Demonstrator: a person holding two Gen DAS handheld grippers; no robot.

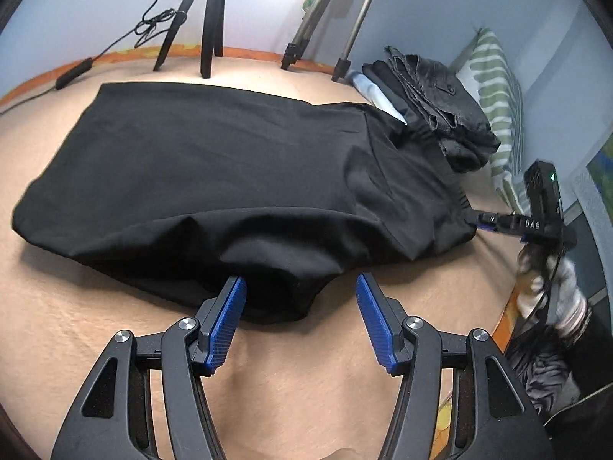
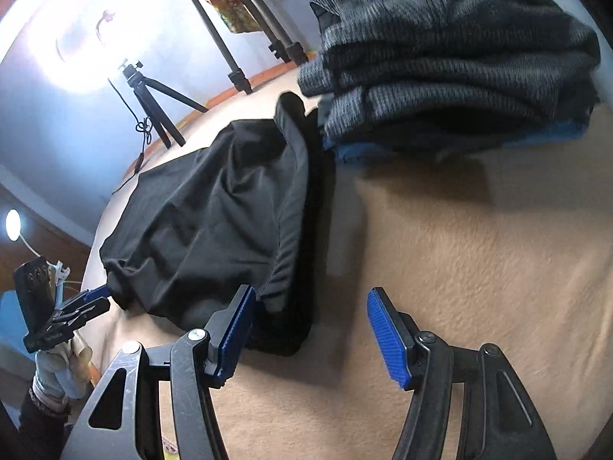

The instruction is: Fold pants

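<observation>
The black pants (image 1: 214, 161) lie folded lengthwise on the tan bed sheet (image 1: 306, 395), with the waistband (image 2: 291, 207) at the right end. My left gripper (image 1: 302, 299) is open over the near edge of the pants. A bulge of cloth lies between its blue pads (image 1: 230, 306), unpinched. My right gripper (image 2: 312, 326) is open at the waistband corner, and its left pad (image 2: 235, 329) is right beside the cloth. In the left wrist view the right gripper (image 1: 473, 224) points at the waistband end. In the right wrist view the left gripper (image 2: 103, 295) touches the pants' near edge.
A stack of folded clothes topped by grey pants (image 1: 433, 88) (image 2: 440, 57) sits just beyond the waistband. A striped pillow (image 1: 498, 88) leans on the wall. Tripods (image 1: 207, 19) (image 2: 153, 103) and a cable (image 1: 153, 23) stand along the bed's far edge. A gloved hand (image 1: 551, 280) holds the right gripper.
</observation>
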